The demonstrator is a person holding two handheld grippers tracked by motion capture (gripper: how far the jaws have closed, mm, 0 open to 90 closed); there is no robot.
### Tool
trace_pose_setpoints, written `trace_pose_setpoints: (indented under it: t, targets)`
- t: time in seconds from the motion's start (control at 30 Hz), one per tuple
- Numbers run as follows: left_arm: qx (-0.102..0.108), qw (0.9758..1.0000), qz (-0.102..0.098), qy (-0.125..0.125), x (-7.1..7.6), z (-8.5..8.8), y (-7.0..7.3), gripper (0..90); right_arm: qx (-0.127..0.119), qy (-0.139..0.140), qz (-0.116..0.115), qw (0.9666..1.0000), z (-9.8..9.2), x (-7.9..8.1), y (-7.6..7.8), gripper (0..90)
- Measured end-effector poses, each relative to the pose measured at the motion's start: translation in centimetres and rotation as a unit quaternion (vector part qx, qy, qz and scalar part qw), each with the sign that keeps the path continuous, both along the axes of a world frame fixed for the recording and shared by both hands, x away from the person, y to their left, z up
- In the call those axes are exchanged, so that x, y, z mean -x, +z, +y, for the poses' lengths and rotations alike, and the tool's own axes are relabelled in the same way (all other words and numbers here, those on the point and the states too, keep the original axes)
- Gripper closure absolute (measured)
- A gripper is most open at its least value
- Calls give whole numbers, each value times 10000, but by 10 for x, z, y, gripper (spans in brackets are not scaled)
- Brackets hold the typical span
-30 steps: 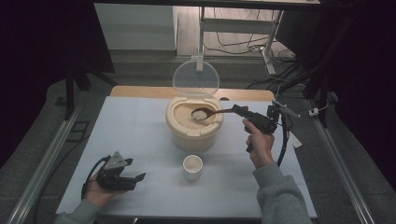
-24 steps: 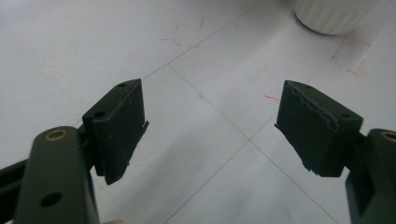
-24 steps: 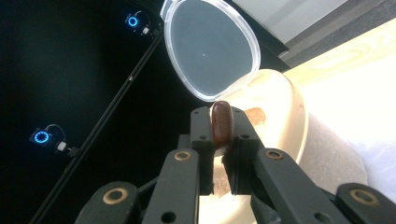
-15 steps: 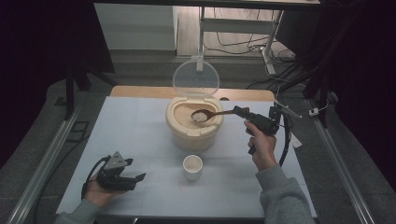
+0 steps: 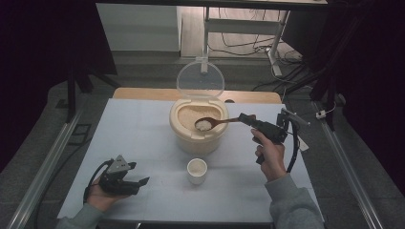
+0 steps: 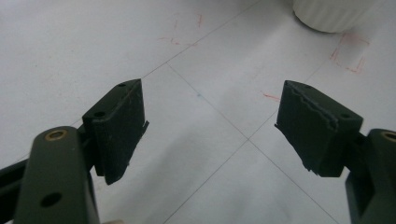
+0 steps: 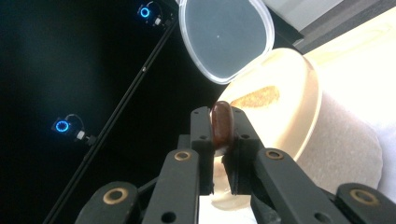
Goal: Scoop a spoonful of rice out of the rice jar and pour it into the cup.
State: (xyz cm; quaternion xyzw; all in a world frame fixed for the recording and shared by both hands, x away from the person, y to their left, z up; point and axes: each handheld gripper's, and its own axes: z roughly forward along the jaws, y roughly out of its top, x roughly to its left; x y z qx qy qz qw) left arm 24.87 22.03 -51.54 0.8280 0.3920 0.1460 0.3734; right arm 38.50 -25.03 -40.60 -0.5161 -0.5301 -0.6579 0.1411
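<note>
Moved: spoon (image 5: pixel 213 123) bowl sits a touch lower and nearer the rice than half a second ago, now carrying a white heap of rice; a second ago the bowl looked darker.
Unchanged: left gripper (image 5: pixel 138 182), cup (image 5: pixel 197 170), container (image 5: pixel 198 125) and its lid (image 5: pixel 200 79) have kept their places.
Right gripper: right gripper (image 5: pixel 245 118) pinches the spoon handle, held level from the right; in the right gripper view its jaws are pressed on the brown handle end (image 7: pixel 222 123).
Left gripper: jaws spread, nothing between them, resting low at the near left of the table (image 5: pixel 143 124); the left gripper view shows bare table (image 6: pixel 196 65) between the pads (image 6: pixel 119 123).
Spoon place: bowl over the open container, above the rice, at table centre.
Cup place: just near of the container, apart from it, seemingly empty.
Meaning: scoop looks done; judged next is carrying the load near and tipping it into the cup.
Risk: rice may spill if the spoon tilts on the way.
</note>
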Motion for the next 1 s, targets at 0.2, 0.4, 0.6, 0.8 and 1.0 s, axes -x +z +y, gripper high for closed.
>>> trace_pose_setpoints:
  t: [0.2,0.4,0.6,0.8,1.0]
  targets:
    - [-5,10000,-2,-9,0,0,0,233,15,115,-16,9999,-2,9,-1,829]
    - [-17,10000,-2,-6,0,-1,0,233,-6,309,82,9995,0,19,-11,830]
    - [-24,10000,2,-6,0,-1,0,233,45,434,109,9990,0,28,-16,829]
    - [-27,10000,2,-6,0,-1,-1,233,110,546,127,9984,3,35,-24,829]
    - [-33,10000,9,-13,0,-2,-1,233,219,578,172,9979,3,39,-34,829]
